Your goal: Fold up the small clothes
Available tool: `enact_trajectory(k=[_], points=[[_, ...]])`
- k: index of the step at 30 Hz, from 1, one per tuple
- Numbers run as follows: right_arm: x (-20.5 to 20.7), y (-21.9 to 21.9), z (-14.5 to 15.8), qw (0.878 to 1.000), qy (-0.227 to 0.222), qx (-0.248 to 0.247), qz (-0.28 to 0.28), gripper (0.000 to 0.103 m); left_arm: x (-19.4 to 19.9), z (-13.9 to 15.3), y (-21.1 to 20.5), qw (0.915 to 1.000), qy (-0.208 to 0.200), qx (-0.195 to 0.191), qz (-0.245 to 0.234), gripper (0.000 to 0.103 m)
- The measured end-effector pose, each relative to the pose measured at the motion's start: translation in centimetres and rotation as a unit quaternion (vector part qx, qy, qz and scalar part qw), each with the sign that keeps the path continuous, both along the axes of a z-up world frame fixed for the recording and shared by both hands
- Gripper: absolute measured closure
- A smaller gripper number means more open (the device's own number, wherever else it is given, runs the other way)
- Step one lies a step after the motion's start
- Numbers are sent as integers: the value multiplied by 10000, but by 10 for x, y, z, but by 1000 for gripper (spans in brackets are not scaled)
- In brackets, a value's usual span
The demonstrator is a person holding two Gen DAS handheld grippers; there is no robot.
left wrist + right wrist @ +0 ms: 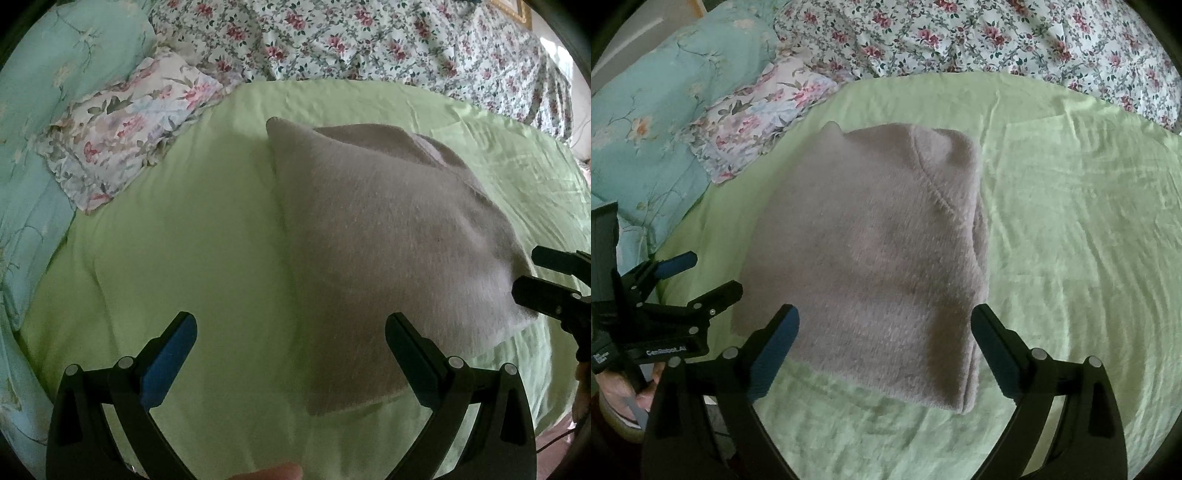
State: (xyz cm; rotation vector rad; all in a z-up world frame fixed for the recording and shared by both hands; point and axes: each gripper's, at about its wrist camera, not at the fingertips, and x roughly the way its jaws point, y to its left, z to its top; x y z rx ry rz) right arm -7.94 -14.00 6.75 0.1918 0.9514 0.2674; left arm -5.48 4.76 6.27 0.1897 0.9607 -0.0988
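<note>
With both of my claws standing wide and holding nothing, I judge this garment close to finished: nearest me, my left gripper (291, 354) hovers over bare green sheet (184, 240) with only its right finger in front of the near left corner of the folded knit (388, 251), and my right gripper (884, 350) hangs over the knit's near edge, its pads apart from the wool on either side. Between and beyond them lies the pale pinkish-grey knit (871, 258), a compact, thick rectangle resting flat on the sheet around the middle of the bed, layers stacked and a seam showing near its far right corner. One small flap pokes out at the far left corner, so a last tidy may be left, or simply setting it aside. Past it, toward the bed's far left corner, sit a floral pillow (125, 136) and a teal quilt (44, 92); along the far edge runs a rose-print duvet (997, 37). No other small clothes waiting to be folded are in view
</note>
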Motion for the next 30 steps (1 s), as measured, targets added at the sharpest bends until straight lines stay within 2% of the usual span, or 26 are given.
enact_trajectory(k=[30], points=[[7, 0, 8, 9999, -134, 49, -73, 7, 5, 12, -4, 9996, -276, -12, 2, 1]])
